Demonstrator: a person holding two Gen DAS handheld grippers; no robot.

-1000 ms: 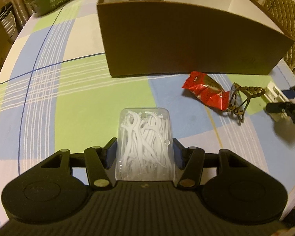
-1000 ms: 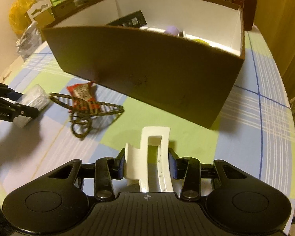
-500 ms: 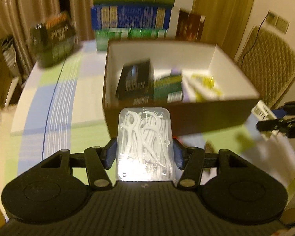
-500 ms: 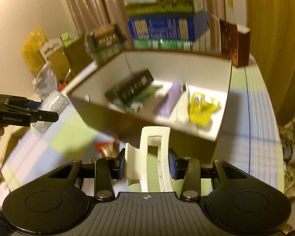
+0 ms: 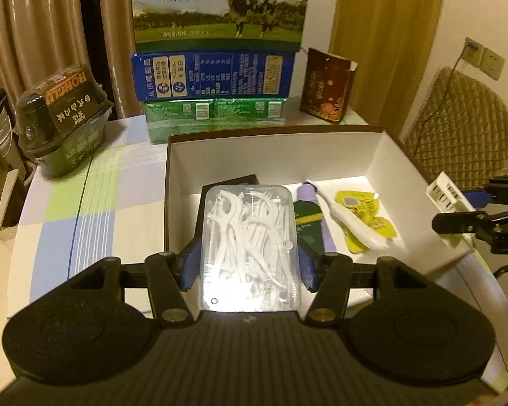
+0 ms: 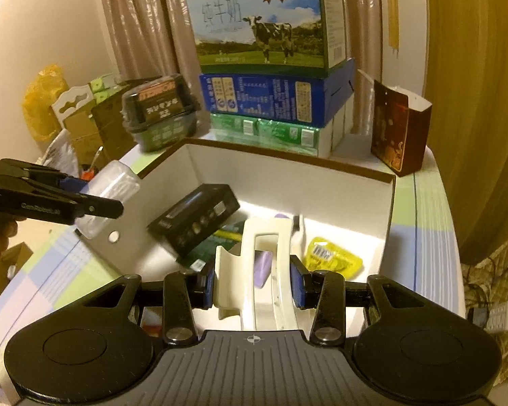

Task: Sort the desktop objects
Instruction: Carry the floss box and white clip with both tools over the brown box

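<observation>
My left gripper is shut on a clear plastic box of white floss picks, held above the near left part of the open cardboard box. My right gripper is shut on a cream hair claw clip, held above the box's near right side. The left gripper with the floss box also shows in the right wrist view; the right gripper with the clip shows in the left wrist view. Inside the box lie a black carton, a green pack, a purple item, a white item and yellow packets.
Behind the box stand stacked milk cartons, a blue carton, green packs and a dark red box. A black and green tub sits at the back left on the checked tablecloth. A padded chair stands right.
Both grippers have risen from the table in front of the box to above its open top, each still holding its object. The red wrapper and cord have dropped out of view.
</observation>
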